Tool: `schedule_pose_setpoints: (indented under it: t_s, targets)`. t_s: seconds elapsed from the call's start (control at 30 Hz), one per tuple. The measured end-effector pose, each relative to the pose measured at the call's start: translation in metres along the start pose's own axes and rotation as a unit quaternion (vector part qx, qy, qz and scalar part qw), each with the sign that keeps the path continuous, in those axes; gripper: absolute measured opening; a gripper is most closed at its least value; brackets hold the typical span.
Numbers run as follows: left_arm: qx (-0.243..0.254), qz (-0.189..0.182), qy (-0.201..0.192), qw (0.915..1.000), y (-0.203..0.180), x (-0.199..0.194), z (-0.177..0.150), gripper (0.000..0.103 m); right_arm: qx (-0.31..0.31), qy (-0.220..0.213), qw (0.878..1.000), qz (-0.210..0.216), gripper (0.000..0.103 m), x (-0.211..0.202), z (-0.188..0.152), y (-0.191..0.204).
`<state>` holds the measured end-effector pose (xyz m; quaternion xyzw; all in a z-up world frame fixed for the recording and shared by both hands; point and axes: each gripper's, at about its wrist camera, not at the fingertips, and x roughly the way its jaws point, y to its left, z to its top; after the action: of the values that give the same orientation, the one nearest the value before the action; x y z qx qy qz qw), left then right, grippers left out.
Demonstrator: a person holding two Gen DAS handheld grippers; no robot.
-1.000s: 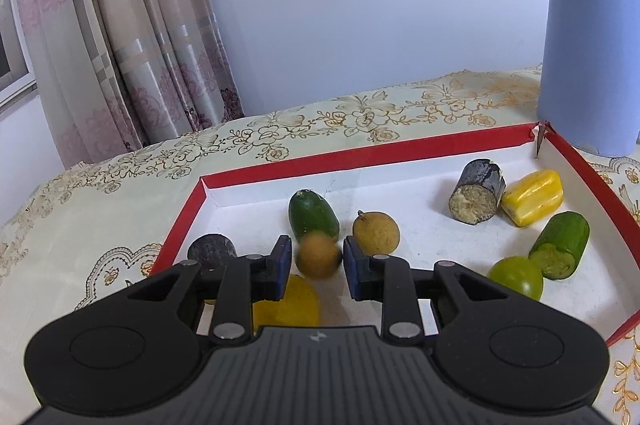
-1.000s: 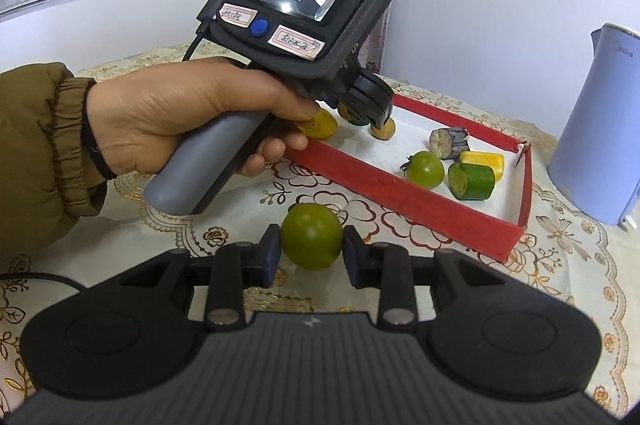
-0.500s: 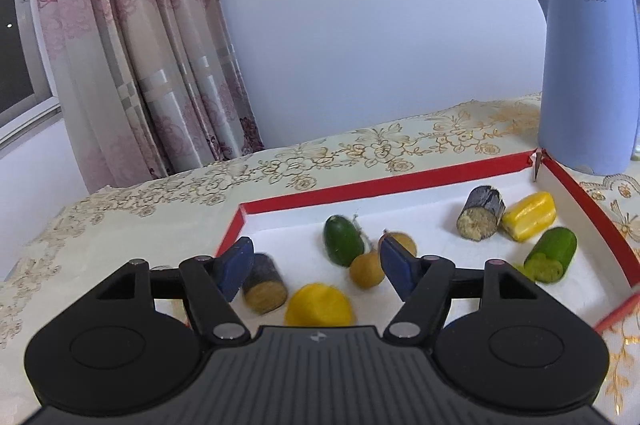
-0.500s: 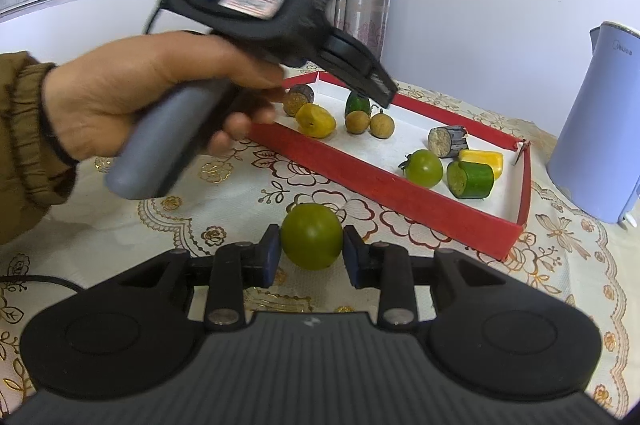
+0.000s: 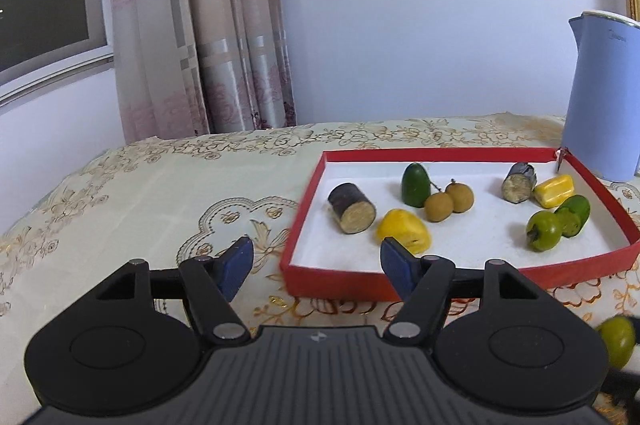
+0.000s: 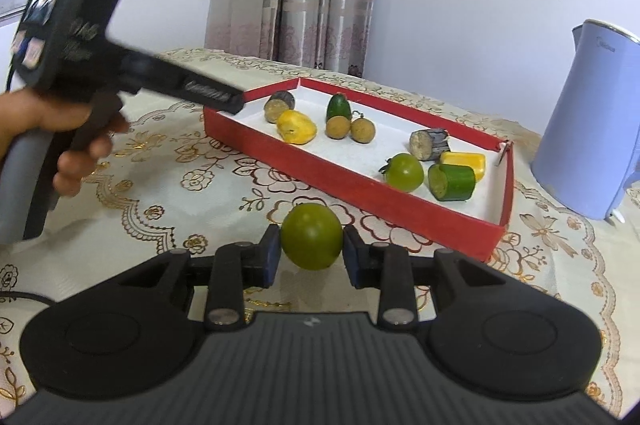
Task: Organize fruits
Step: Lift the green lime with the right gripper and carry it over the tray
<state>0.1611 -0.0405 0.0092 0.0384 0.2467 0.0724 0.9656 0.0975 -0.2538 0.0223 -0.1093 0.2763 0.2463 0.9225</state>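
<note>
Pale lavender wall, pink patterned curtain (image 5: 200, 37) and a dark window at the back. Below that sits a table under a cream tablecloth (image 5: 132, 193) with gold flower embroidery, plus a blue electric kettle (image 5: 604, 97) just past the far right corner of the red tray (image 5: 328, 281). That tray has low red walls and a white floor, with plenty of bare white between two clusters of fruit. One cluster has a dark sugarcane chunk, a yellow piece, a green piece and two brown longans (image 5: 448, 201) touching each other. The other has more of the same plus a green tomato (image 6: 405, 172). Open cloth lies left of and in front of the tray.

Left gripper (image 5: 316, 263) hangs just outside the tray's near-left corner, jaws spread wide, nothing between them. Right gripper (image 6: 311, 256) is clamped on another round green tomato (image 6: 312, 241), out on the cloth in front of the tray.
</note>
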Motion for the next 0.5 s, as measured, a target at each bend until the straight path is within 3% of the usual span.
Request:
schedule_pose_setpoints:
  t_s: [0.5]
  targets:
    - [0.005, -0.023, 0.003, 0.9997, 0.002, 0.0, -0.008, 0.07, 0.03, -0.013, 0.999, -0.026, 0.031, 0.0, 0.022, -0.016]
